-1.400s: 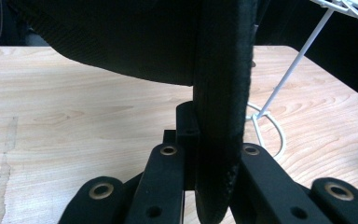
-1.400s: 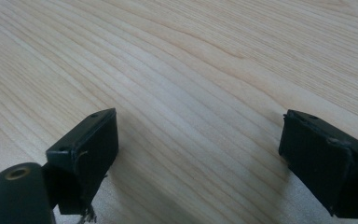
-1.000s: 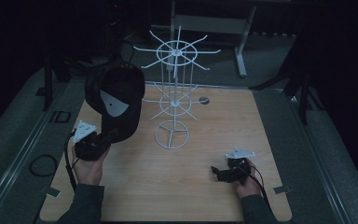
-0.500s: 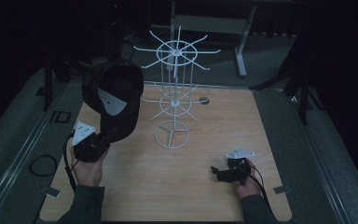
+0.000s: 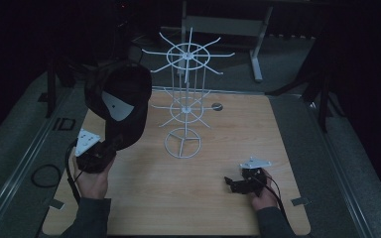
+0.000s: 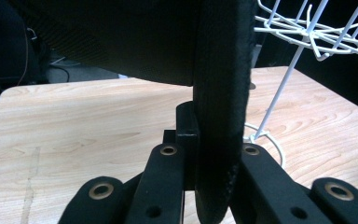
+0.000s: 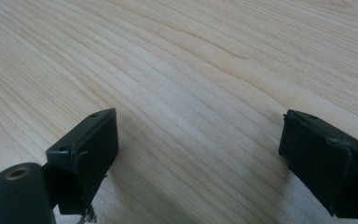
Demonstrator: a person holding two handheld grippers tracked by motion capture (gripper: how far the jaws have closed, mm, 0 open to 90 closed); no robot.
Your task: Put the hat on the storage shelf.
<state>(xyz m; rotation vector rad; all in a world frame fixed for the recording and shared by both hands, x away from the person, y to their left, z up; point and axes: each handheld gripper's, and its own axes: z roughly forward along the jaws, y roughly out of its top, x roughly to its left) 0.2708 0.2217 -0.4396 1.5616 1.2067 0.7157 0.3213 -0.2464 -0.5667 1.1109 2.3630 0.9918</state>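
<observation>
A black cap (image 5: 120, 101) with a white inner label is held up over the table's left side by its brim. My left gripper (image 5: 103, 148) is shut on that brim; in the left gripper view the brim (image 6: 220, 107) stands on edge between the two jaws, midway at my left gripper (image 6: 213, 158). A white wire rack (image 5: 184, 99) with two tiers of hooks stands at the table's middle, just right of the cap. My right gripper (image 5: 230, 184) rests low at the front right, open, with bare wood between its fingers (image 7: 86, 149).
The wooden table (image 5: 228, 139) has a small round hole (image 5: 217, 106) behind the rack. A cable loop (image 5: 44, 174) lies on the grey strip left of the table. A metal stand (image 5: 255, 44) is in the dark behind.
The cap has drifted slightly to the left and turned a little in my left gripper. The right gripper has stayed put.
</observation>
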